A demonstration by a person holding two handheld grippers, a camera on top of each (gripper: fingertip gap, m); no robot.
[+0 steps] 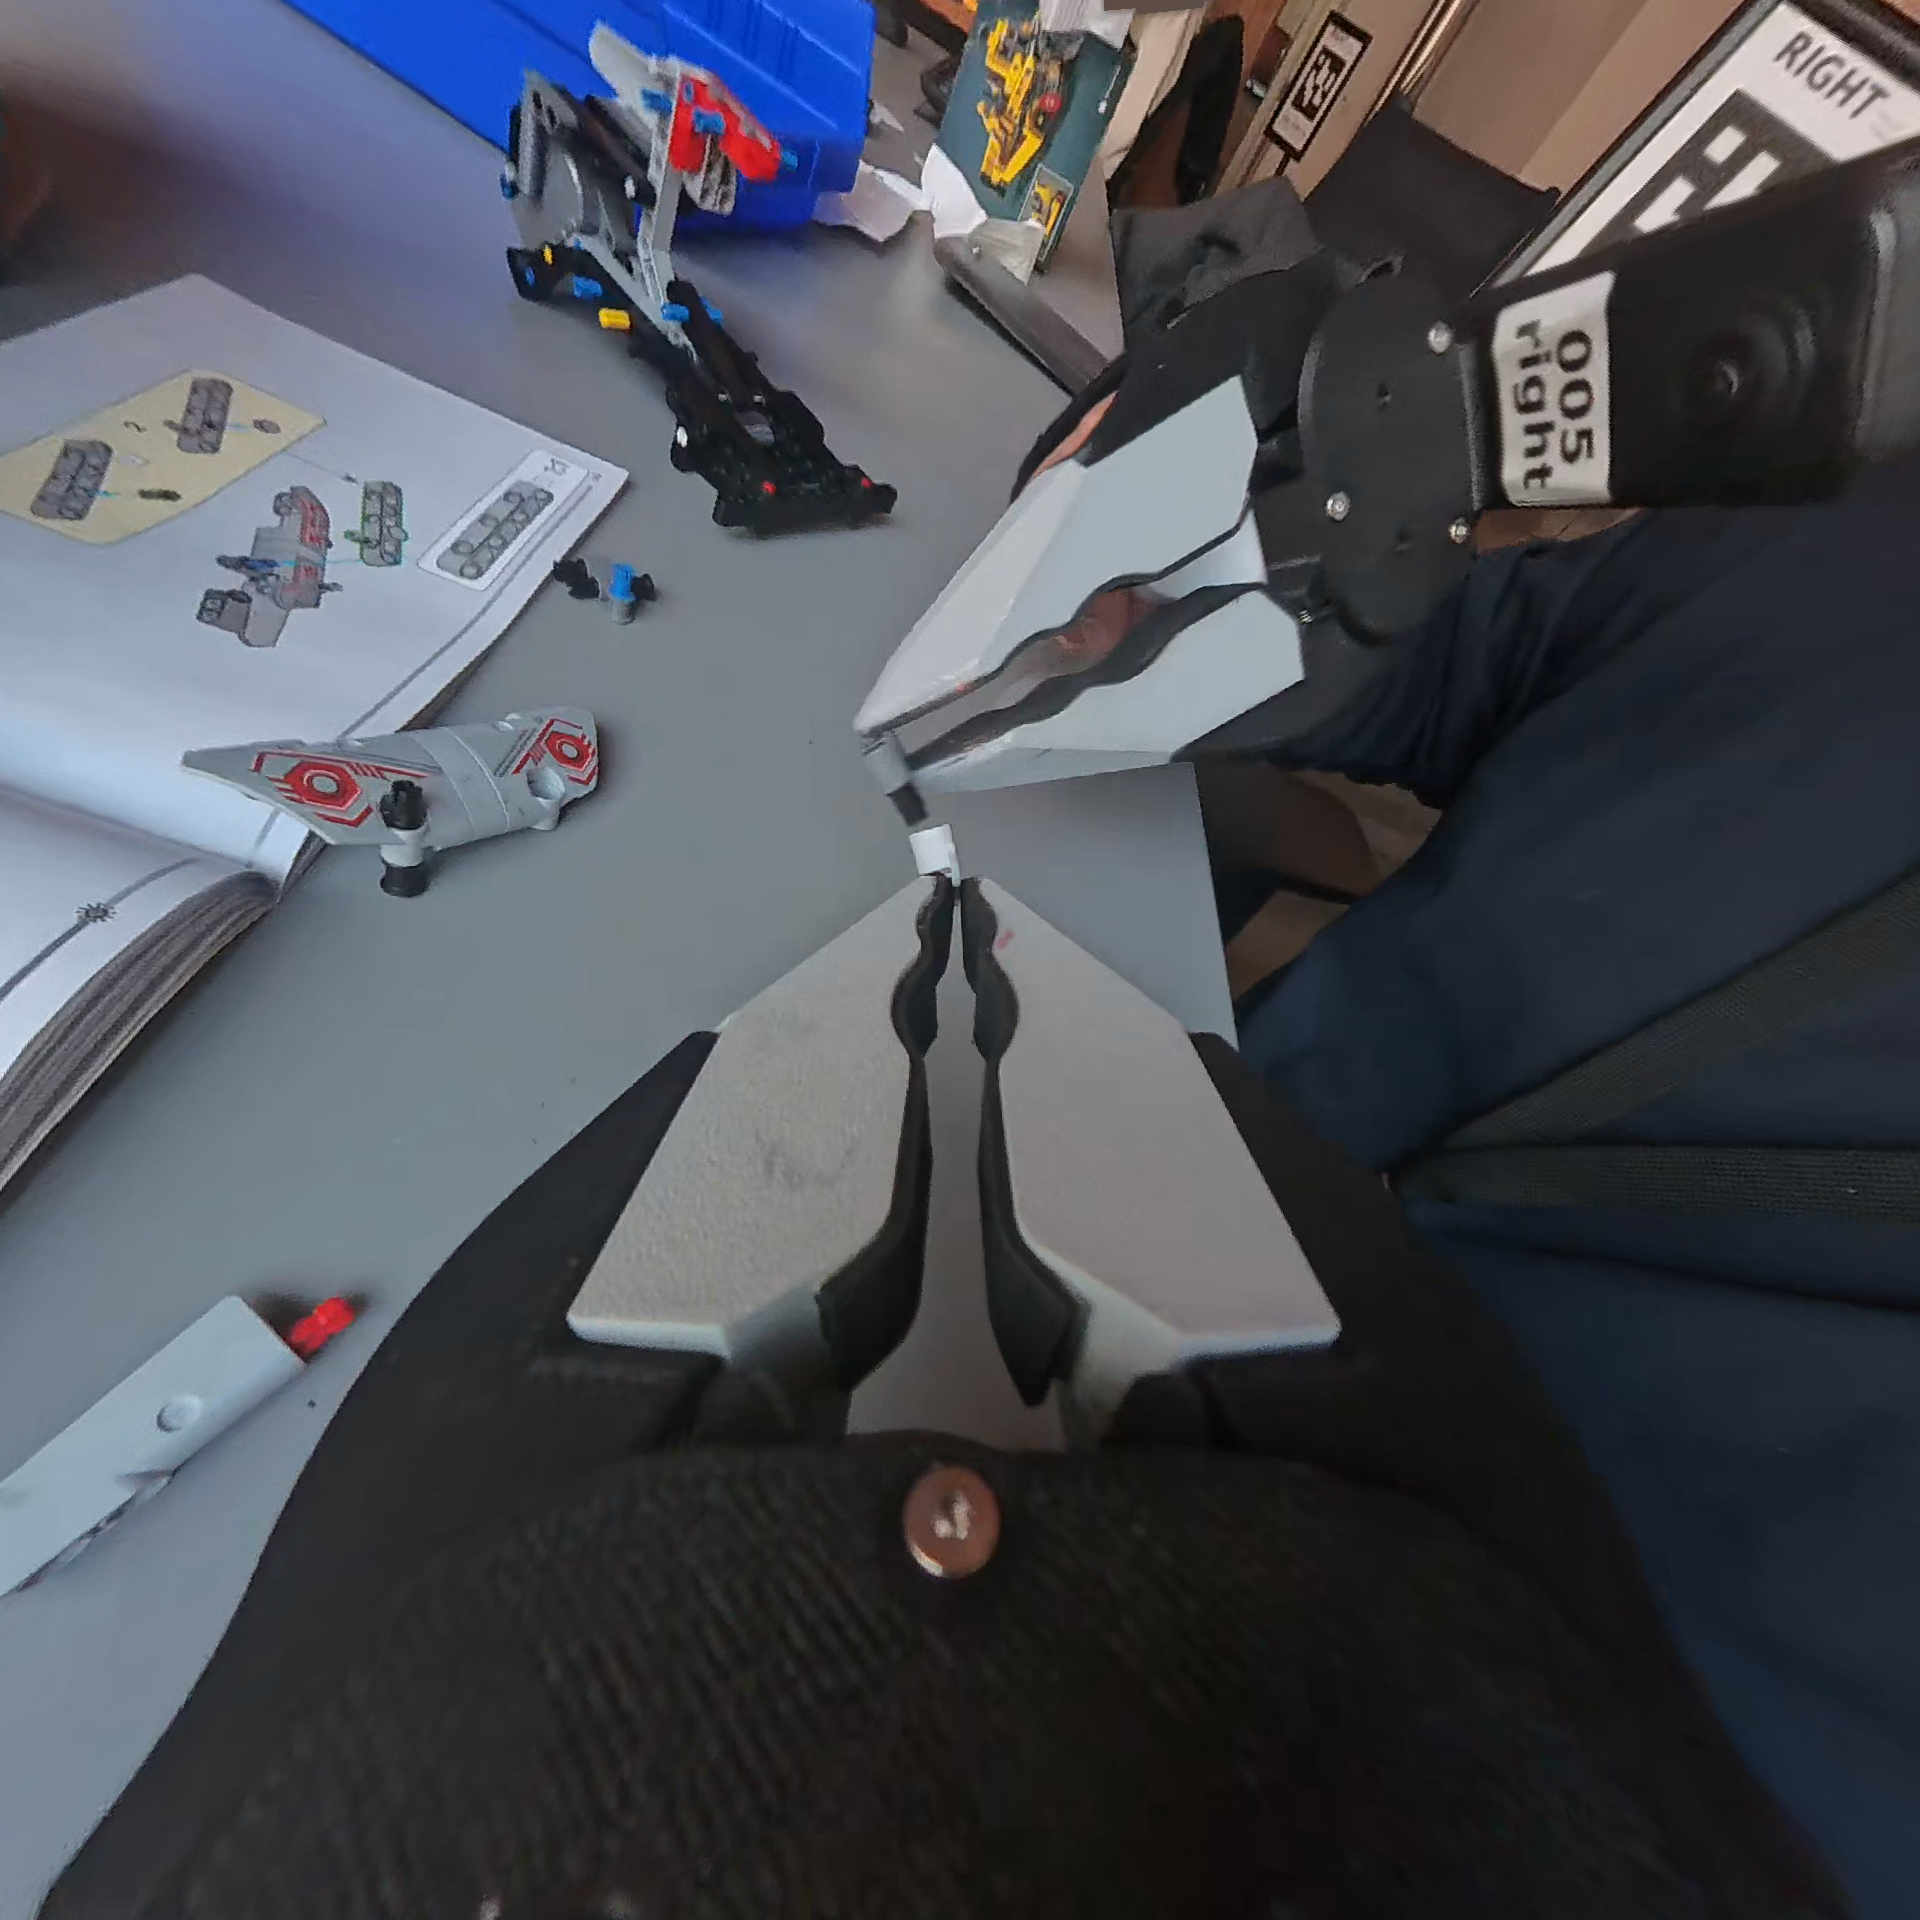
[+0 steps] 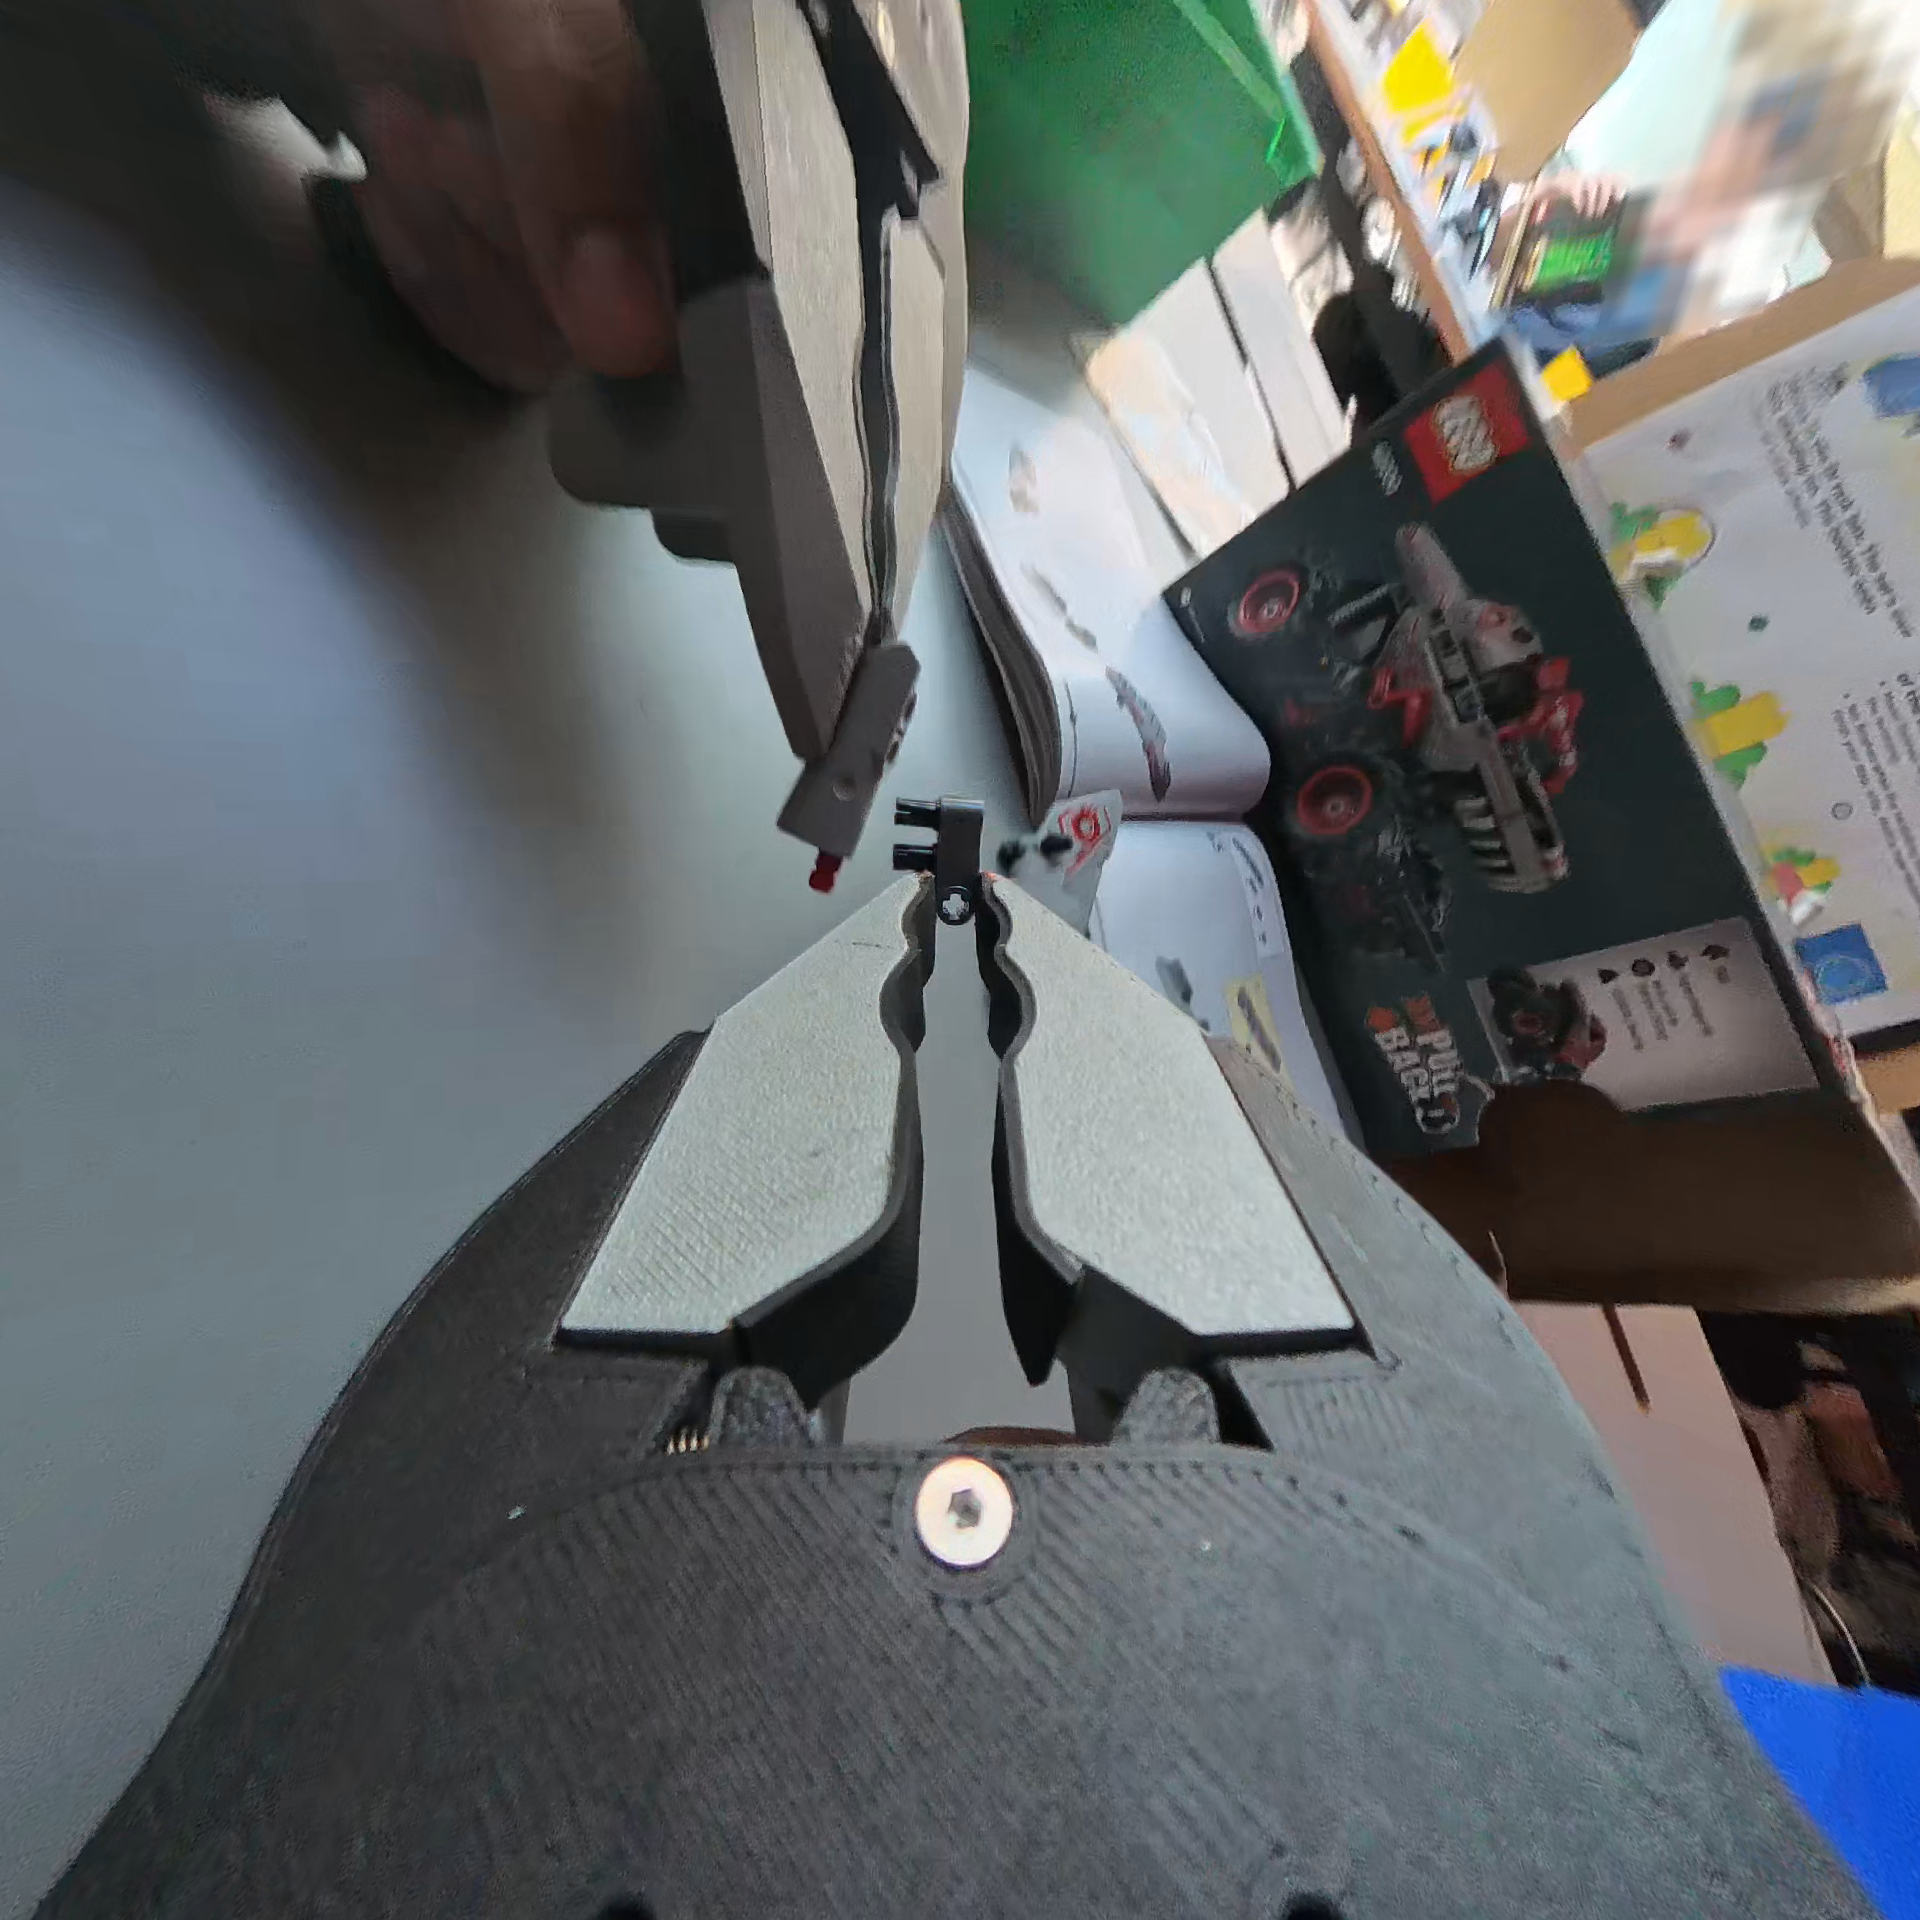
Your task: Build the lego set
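My left gripper [image 1: 943,883] is shut on a short grey beam [image 2: 854,740] with a red pin [image 2: 824,871] at its end; in the left wrist view the beam [image 1: 933,847] shows end-on as a small pale block. My right gripper [image 2: 951,891] is shut on a small black connector [image 2: 948,844] whose two pins point at the beam. A narrow gap separates the two pieces. Both are held above the grey table [image 1: 540,1039]. The right gripper [image 1: 885,750] comes in from the upper right in the left wrist view.
A partly built black, grey and red model [image 1: 665,270] lies at the back by a blue bin [image 1: 727,62]. An open instruction booklet [image 1: 260,540], a grey panel with red stickers [image 1: 416,774], small loose pieces [image 1: 613,587] and another grey panel [image 1: 135,1423] lie to the left. The set's box [image 2: 1507,748] stands to the right. Both grippers' tips are close together, under 4 cm apart.
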